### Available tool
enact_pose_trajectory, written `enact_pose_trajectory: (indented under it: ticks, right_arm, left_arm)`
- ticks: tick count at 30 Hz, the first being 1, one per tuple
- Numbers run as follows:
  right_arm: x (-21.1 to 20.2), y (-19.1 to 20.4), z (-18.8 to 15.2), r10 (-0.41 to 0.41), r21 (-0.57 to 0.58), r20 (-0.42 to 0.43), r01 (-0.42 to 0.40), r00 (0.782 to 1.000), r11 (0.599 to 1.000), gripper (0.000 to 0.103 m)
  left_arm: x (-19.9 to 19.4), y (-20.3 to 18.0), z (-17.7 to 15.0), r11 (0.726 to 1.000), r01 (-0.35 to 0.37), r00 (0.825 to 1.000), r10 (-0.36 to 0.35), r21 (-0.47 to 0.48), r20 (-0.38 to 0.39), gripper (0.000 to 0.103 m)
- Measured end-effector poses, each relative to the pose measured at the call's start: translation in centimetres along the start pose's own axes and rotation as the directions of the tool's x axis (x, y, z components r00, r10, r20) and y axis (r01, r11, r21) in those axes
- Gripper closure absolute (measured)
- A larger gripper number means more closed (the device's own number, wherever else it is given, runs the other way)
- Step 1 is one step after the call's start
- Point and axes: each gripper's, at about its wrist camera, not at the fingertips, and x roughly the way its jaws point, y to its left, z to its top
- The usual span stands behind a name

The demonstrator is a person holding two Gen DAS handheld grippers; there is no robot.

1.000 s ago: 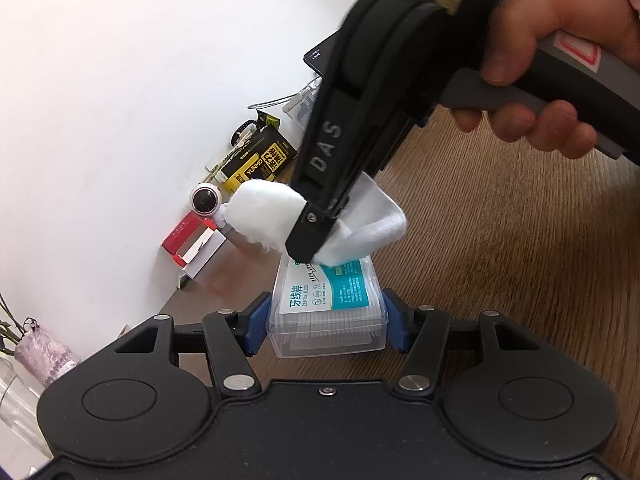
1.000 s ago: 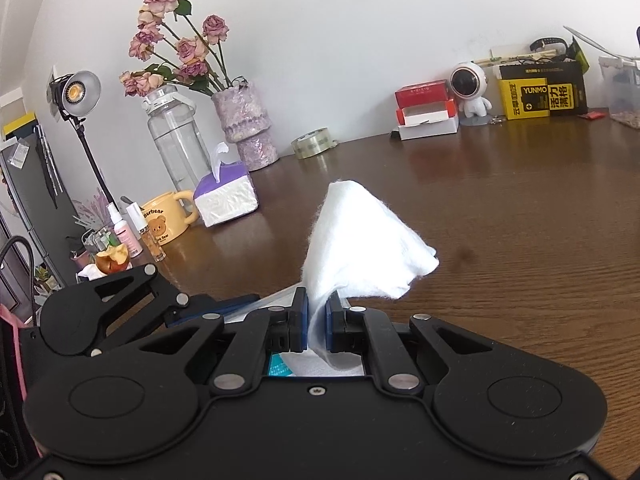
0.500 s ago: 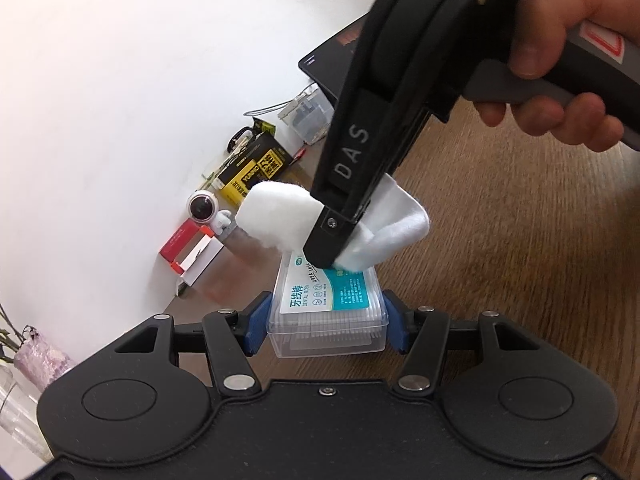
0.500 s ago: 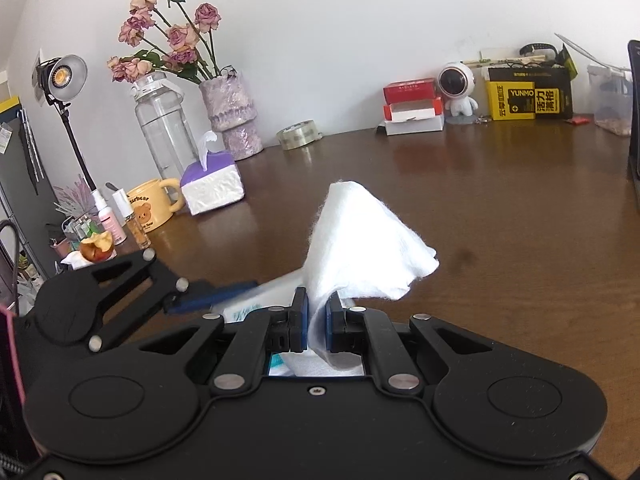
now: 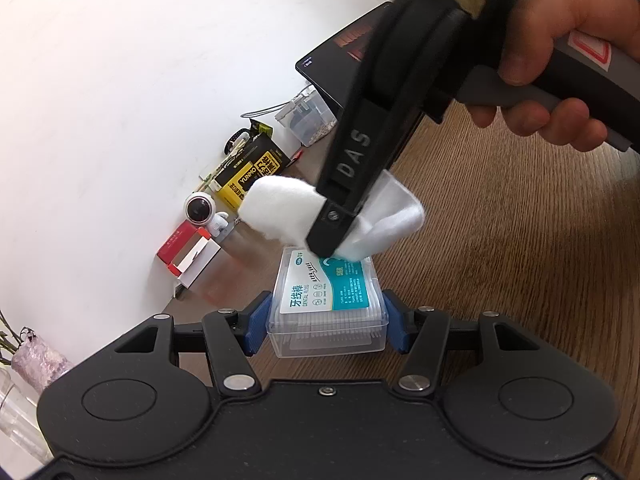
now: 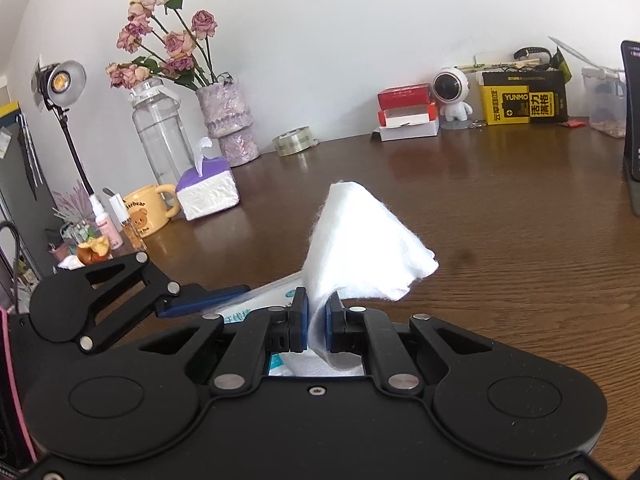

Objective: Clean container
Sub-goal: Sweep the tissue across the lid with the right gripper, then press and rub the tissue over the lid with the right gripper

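A clear plastic dental-floss container [image 5: 326,308] with a teal and white label is clamped between my left gripper's [image 5: 326,322] blue pads, held above the wooden table. My right gripper [image 6: 317,322] is shut on a white wipe [image 6: 360,248]. In the left wrist view the right gripper [image 5: 332,236] comes down from the upper right and presses the wipe [image 5: 280,208] on the far end of the container's lid. In the right wrist view the container [image 6: 260,304] shows only partly, under the wipe.
Along the wall stand a yellow and black box [image 6: 524,98], an astronaut figure [image 6: 452,92], red and white boxes [image 6: 406,114], a tape roll [image 6: 292,140], a vase of flowers [image 6: 226,120], a water bottle [image 6: 158,132], a tissue box [image 6: 208,194] and a yellow mug [image 6: 146,210]. A dark tablet [image 5: 340,60] stands right.
The right gripper with the wipe has slid a little across the far end of the lid. The container stays clamped in the left gripper.
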Motion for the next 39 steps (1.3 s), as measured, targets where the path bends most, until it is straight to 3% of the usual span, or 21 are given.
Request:
enact_pose_trajectory:
  ticks: [5, 13, 21, 32, 39]
  right_arm:
    - [-0.4, -0.8, -0.8, -0.024, 0.008, 0.009, 0.024, 1.0, 1.0, 0.095]
    - [-1.1, -1.0, -2.0, 0.077, 0.032, -0.013, -0.077, 0.997, 0.997, 0.095]
    - [-0.8, 0.2, -1.2, 0.208, -0.001, -0.04, -0.208, 0.977, 0.978, 0.095]
    - [0.4, -2.2, 0.3, 0.105, -0.022, -0.043, -0.106, 0.994, 0.994, 0.095]
    - [-0.9, 0.7, -1.5, 0.195, -0.061, -0.047, -0.198, 0.98, 0.978, 0.095]
  left_arm:
    - [0.1, 0.1, -0.1, 1.0, -0.005, 1.0, 0.005, -0.003, -0.005, 0.046]
    - [-0.1, 0.2, -0.1, 1.0, -0.011, 1.0, 0.011, -0.004, -0.009, 0.046]
    - [0.4, 0.4, -0.4, 1.0, -0.01, 1.0, 0.01, -0.009, -0.013, 0.046]
    - [0.8, 1.2, -0.6, 1.0, -0.006, 1.0, 0.006, -0.01, -0.012, 0.046]
    - [0.9, 1.3, -0.7, 1.0, -0.008, 1.0, 0.008, -0.008, -0.01, 0.046]
